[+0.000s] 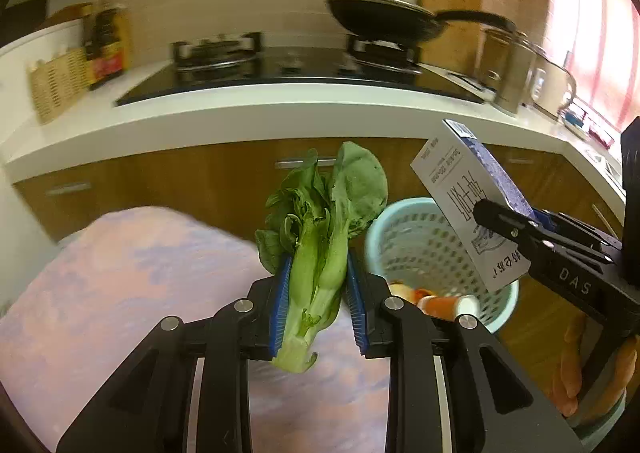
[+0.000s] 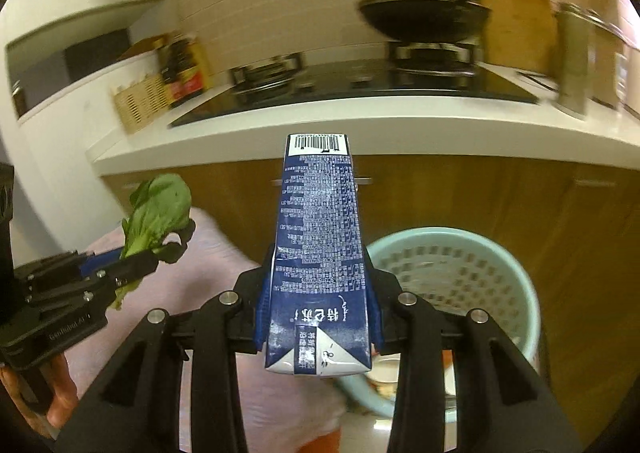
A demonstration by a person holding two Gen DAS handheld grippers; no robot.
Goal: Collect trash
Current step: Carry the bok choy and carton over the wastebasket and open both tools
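Green bok choy (image 1: 320,237) upright; blue carton (image 2: 320,253) clamped; teal basket (image 2: 516,277) below.

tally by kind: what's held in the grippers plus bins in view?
Green leafy bok choy in the left gripper: 1
Blue and white drink carton in the right gripper: 1
Light blue perforated plastic trash basket: 1
Total: 3
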